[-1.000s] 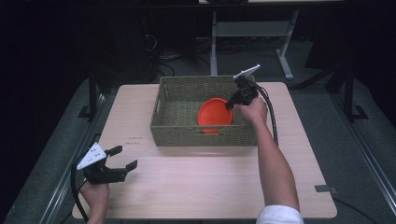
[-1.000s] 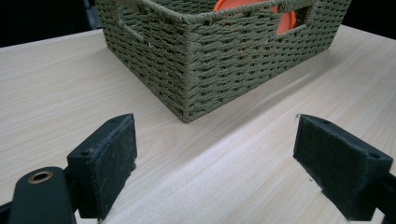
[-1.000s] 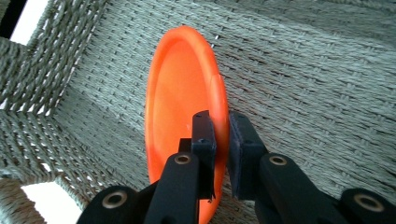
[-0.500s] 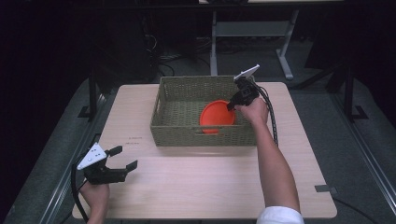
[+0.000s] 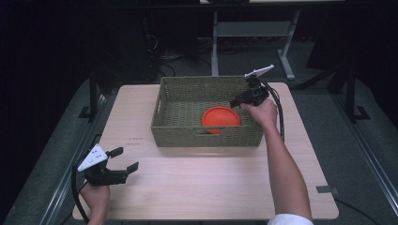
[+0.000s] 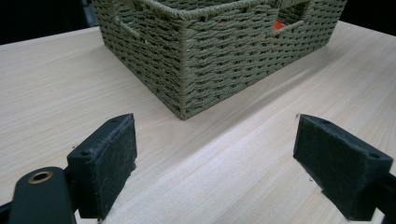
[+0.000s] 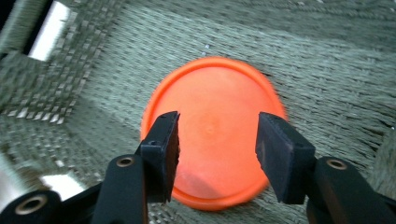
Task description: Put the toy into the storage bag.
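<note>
The rectangular woven wicker basket point(image 5: 206, 133) is olive green, its walls a tight braided weave with a thicker twisted cord along the rim. The round plastic disc point(image 5: 221, 116) is bright orange and plain, with a faint raised ring near its edge. The wooden table point(image 5: 197, 187) is pale beige with fine straight grain lines. The left tool point(image 5: 123, 160) is black with dark felt-like pads and a light grey plate. The right tool point(image 7: 215, 147) is black too, with brass-coloured rivets.

One woven basket point(image 5: 206, 133), one orange plate point(image 5: 220, 116), one table point(image 5: 211, 183), two grippers.
</note>
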The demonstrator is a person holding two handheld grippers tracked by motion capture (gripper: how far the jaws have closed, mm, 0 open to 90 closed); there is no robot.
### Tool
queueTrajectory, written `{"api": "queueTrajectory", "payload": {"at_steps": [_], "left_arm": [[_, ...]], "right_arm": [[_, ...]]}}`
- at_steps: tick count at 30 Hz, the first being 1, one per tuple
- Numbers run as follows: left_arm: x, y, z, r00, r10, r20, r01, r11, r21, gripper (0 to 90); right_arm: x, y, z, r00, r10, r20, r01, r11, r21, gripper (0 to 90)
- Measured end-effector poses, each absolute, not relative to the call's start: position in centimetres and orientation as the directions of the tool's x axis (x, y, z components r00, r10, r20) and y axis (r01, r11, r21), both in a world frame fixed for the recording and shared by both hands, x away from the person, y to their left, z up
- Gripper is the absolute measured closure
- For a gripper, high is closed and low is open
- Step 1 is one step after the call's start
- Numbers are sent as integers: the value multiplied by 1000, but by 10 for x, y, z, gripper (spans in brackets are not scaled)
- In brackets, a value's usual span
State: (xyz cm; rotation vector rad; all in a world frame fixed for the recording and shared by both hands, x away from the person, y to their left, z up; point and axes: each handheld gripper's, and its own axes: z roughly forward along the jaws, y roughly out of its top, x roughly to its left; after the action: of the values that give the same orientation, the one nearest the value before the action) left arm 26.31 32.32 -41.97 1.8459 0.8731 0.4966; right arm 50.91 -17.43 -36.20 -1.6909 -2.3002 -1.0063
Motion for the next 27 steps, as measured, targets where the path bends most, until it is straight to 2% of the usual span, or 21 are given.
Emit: {"api": "queueTrajectory", "payload": {"at_steps": [5,27], "left_arm": [[263,323,-420,657,752,-44,346,-249,905,126],[263,322,-420,661,750,-38,343,-256,904,126]], "right_arm": [[503,-177,-351,-408,784,468,859,156,488,444],[476,-185,-318,-540,638,549,798,181,575,248]]}}
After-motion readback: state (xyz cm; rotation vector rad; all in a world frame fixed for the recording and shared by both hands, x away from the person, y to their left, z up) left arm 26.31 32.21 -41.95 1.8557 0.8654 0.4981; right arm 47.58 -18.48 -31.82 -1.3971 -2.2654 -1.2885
